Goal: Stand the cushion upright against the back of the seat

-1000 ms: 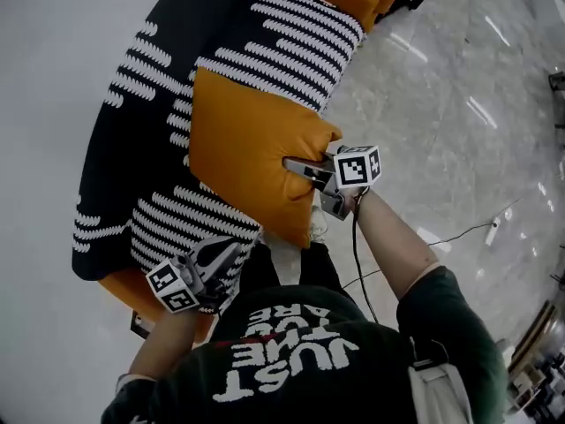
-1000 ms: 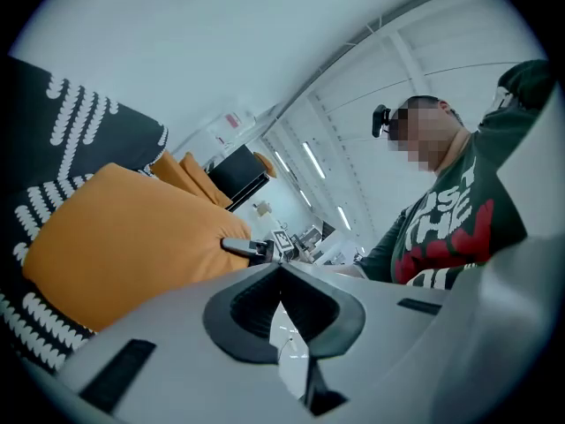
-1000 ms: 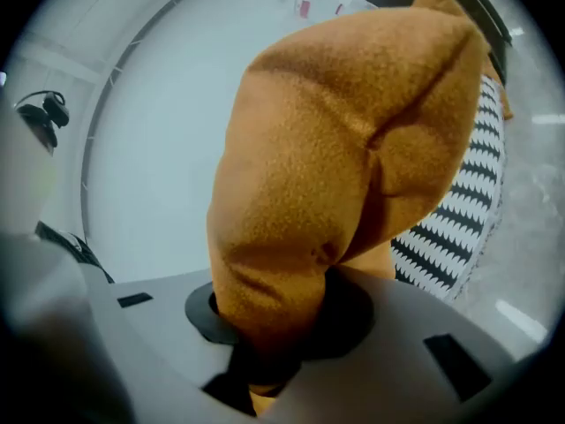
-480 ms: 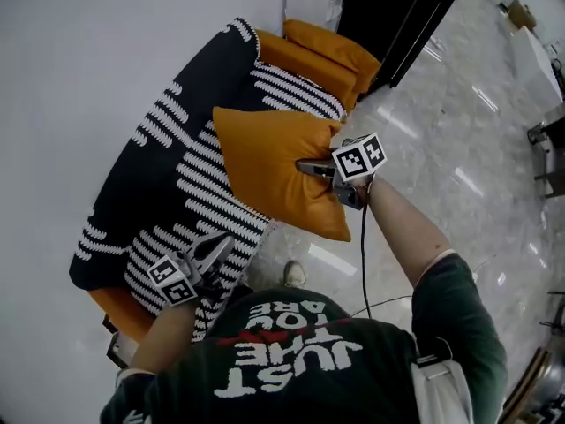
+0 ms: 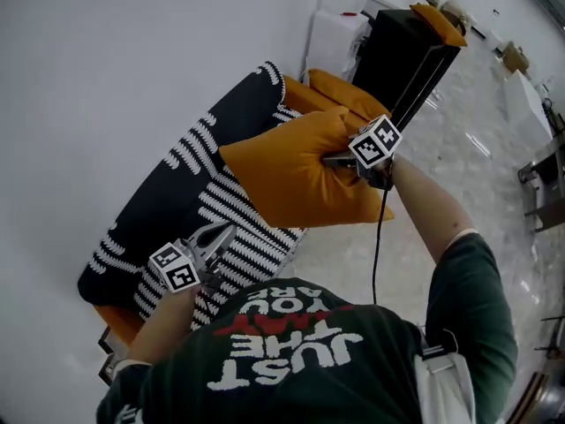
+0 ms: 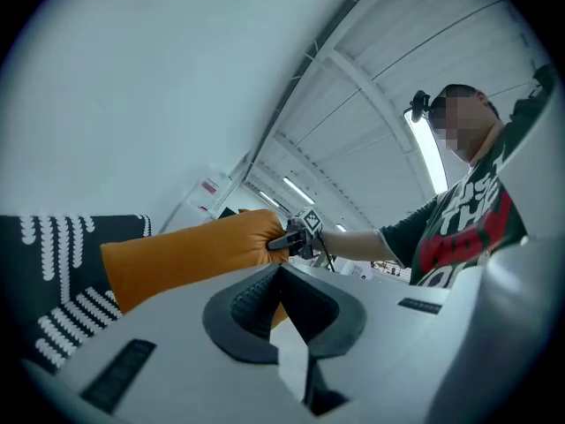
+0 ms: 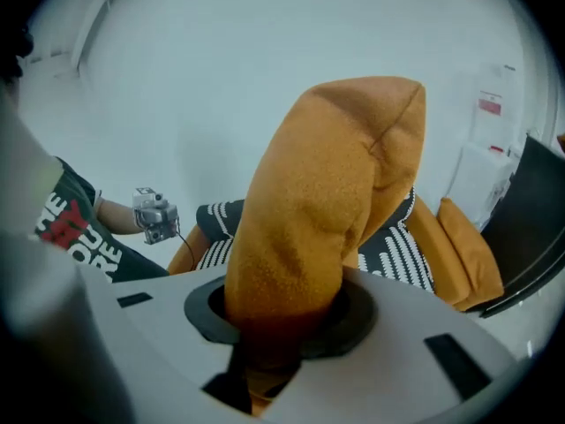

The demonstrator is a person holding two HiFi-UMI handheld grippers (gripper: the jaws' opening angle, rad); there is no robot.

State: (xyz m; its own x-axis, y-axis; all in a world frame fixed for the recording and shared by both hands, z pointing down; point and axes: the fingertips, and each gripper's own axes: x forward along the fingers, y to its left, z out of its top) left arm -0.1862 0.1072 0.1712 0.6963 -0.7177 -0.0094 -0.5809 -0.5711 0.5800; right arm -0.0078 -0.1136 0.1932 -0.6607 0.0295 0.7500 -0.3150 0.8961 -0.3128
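While holding fuzzy orange square cushion (image 5: pixel 282 179) aloft, clamped at its 3 o'clock edge in right gripper (image 5: pixel 332 159), carry toward 9 o'clock, set bottom edge on black-and-white striped sofa (image 5: pixel 243 223), lean top against backrest (image 5: pixel 190 162). Left gripper (image 5: pixel 226 230) at 7 o'clock, closed on nothing; steady with it. Mind second orange cushion (image 5: pixel 340 91) at 12, black cabinet (image 5: pixel 397 56) at 1.

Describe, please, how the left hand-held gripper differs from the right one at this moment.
The right hand-held gripper is clamped on the orange cushion, while the left hand-held gripper is shut on nothing. In the head view the right one is up over the striped seat, and the left one sits lower, near the seat's front edge. Both are the same kind of two-jaw tool.
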